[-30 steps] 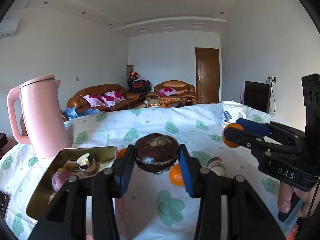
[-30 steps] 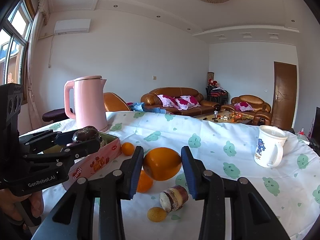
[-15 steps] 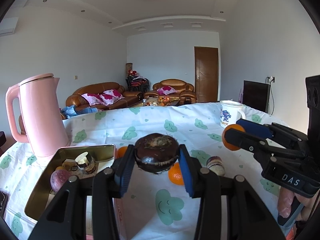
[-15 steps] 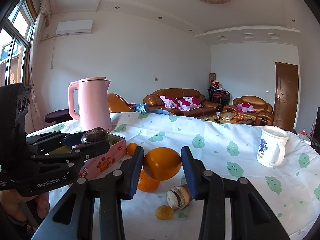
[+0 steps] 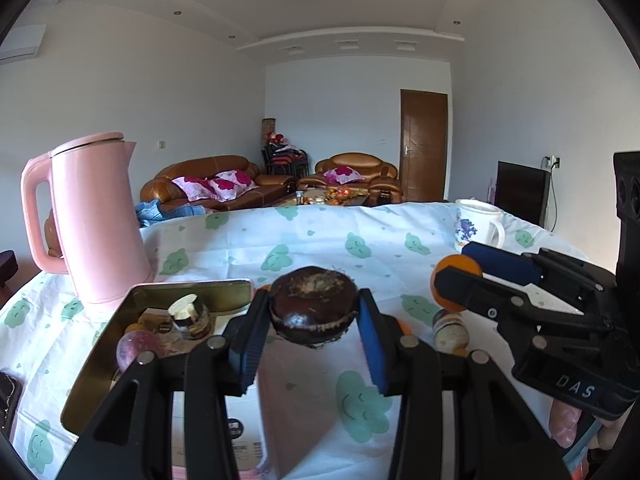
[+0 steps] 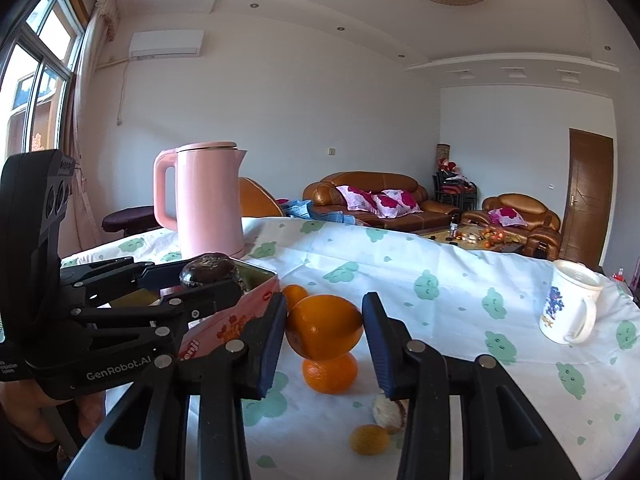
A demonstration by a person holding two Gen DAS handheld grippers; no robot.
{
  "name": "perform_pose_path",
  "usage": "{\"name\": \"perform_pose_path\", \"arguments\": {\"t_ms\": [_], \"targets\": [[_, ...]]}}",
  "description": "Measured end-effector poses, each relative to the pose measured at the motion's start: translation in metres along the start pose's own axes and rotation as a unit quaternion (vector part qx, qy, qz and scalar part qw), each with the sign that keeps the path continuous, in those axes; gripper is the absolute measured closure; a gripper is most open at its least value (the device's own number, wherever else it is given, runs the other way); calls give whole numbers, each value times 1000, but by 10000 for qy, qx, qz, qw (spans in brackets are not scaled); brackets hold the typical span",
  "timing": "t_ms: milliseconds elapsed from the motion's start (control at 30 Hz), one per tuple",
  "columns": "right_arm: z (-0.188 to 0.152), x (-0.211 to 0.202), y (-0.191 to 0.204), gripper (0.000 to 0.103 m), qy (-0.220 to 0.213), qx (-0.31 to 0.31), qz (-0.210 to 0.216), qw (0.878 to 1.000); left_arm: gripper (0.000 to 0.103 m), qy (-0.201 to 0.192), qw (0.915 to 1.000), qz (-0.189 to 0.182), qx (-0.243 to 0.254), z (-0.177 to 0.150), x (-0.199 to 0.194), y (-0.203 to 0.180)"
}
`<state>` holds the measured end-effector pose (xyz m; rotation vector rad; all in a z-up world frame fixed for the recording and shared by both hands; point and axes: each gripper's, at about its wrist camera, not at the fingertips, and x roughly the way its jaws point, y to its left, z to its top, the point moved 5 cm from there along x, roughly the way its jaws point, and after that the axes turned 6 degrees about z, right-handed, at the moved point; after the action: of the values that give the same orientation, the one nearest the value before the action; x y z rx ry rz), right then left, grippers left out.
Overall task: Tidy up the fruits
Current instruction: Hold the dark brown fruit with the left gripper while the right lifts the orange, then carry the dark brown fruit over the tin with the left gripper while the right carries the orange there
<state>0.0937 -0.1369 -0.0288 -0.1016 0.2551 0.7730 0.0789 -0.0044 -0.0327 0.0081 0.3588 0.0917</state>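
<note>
My left gripper [image 5: 312, 316] is shut on a dark brown round fruit [image 5: 313, 305], held above the table just right of the open pink tin box [image 5: 100, 364]. The tin holds a purple fruit [image 5: 134, 350] and a small jar [image 5: 188, 316]. My right gripper [image 6: 324, 328] is shut on a large orange [image 6: 324, 327], held above a smaller orange [image 6: 329, 373] on the cloth. The left gripper with its fruit [image 6: 208, 270] also shows in the right wrist view, over the tin [image 6: 240, 316]. The right gripper [image 5: 460, 284] shows at right in the left wrist view.
A pink kettle [image 5: 94, 224] stands behind the tin. A white mug [image 6: 570, 307] stands far right. On the cloud-print tablecloth [image 6: 440, 280] lie another orange [image 6: 294, 294], a small yellow fruit [image 6: 369, 439] and a cut brown-skinned fruit [image 6: 390, 418].
Both grippers have shifted slightly left toward the tin, still holding their fruits. The grips have not changed.
</note>
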Motion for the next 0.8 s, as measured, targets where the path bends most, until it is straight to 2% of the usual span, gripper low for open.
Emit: {"name": "perform_pose_path", "arguments": {"t_ms": [800], "targets": [[19, 27, 39, 62, 81, -253, 428, 9987, 58, 244, 9990, 323, -176, -5, -4, 38]]}}
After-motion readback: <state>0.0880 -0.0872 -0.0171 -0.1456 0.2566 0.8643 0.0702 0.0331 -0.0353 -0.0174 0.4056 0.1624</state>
